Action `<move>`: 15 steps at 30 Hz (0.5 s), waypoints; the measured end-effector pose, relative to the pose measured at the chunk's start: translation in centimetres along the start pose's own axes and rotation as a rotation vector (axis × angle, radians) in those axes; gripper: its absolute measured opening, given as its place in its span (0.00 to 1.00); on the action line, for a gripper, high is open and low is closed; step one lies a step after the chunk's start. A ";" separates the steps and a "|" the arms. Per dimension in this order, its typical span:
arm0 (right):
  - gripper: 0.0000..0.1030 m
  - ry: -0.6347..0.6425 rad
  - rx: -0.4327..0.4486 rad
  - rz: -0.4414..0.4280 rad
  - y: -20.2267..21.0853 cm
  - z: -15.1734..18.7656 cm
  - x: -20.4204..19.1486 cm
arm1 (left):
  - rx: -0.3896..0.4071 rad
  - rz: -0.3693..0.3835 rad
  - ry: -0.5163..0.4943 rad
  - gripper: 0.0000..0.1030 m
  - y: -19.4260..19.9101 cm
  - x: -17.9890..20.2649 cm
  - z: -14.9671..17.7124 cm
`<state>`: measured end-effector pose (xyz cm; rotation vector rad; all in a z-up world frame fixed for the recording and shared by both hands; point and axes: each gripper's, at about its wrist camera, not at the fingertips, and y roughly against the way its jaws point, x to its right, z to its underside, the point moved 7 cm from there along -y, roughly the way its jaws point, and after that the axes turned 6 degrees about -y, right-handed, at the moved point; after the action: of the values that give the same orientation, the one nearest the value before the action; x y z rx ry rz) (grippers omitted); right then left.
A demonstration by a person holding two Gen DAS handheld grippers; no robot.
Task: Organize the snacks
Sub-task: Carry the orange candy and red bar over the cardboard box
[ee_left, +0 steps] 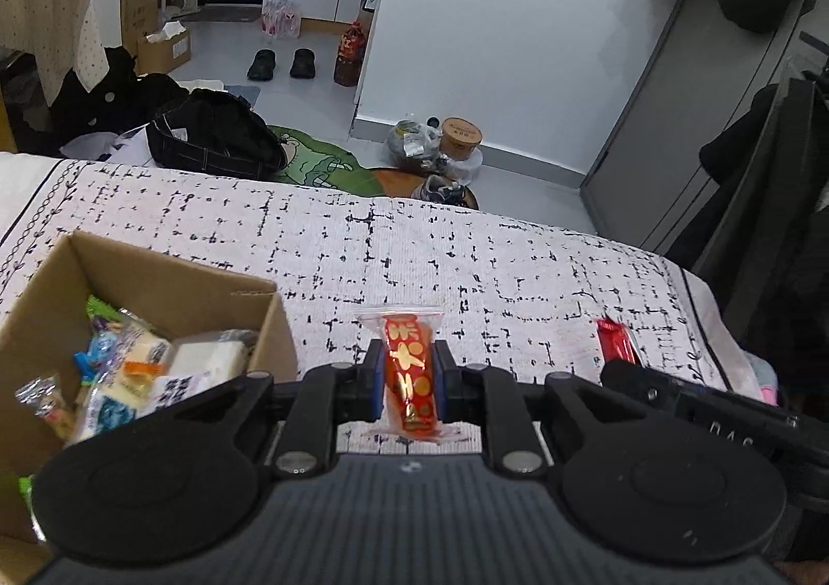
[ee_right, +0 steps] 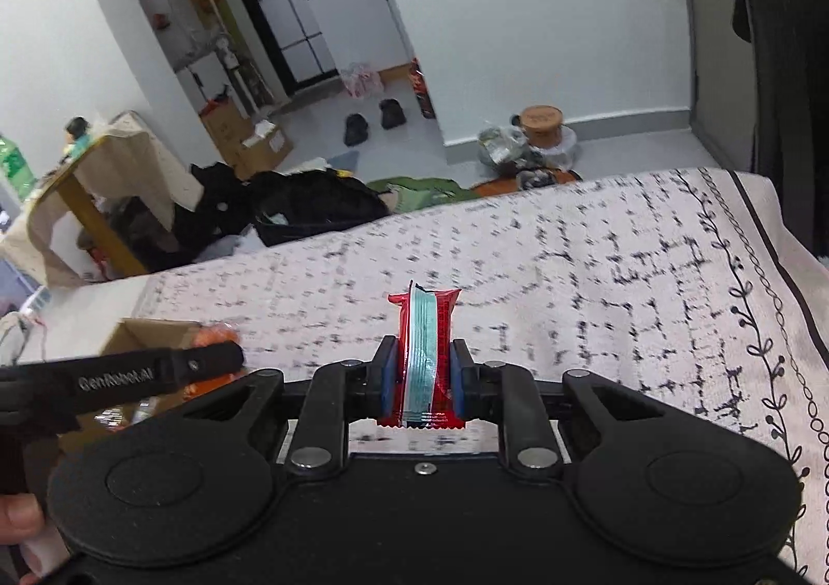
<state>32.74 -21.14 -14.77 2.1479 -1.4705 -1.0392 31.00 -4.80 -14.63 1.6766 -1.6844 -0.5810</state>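
Observation:
My left gripper (ee_left: 409, 372) is shut on an orange-red snack packet with gold print (ee_left: 409, 367), held upright above the patterned white cloth (ee_left: 466, 253). To its left stands an open cardboard box (ee_left: 155, 274) with several wrapped snacks inside. My right gripper (ee_right: 424, 372) is shut on a red packet with a pale green seam (ee_right: 427, 352), also lifted over the cloth (ee_right: 570, 264). That red packet (ee_left: 614, 339) shows at the right of the left wrist view, with the right gripper's body below it. In the right wrist view the left gripper's body crosses in front of the box (ee_right: 150, 333).
The cloth-covered surface ends at a far edge, beyond which lie black bags (ee_left: 212, 134), a green cushion (ee_left: 321, 165) and a round wooden-lidded tub (ee_left: 461, 134) on the floor. A grey cabinet (ee_left: 699, 108) stands at the right. A hand (ee_right: 20, 517) grips the left tool.

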 end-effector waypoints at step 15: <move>0.20 0.001 -0.041 -0.148 2.0 0.0 -4.7 | 0.025 -0.011 0.077 0.17 6.0 -4.1 0.6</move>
<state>30.52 -17.72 -11.73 2.2550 -1.2943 -1.1083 26.19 -0.45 -11.32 1.7060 -1.6347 -0.4960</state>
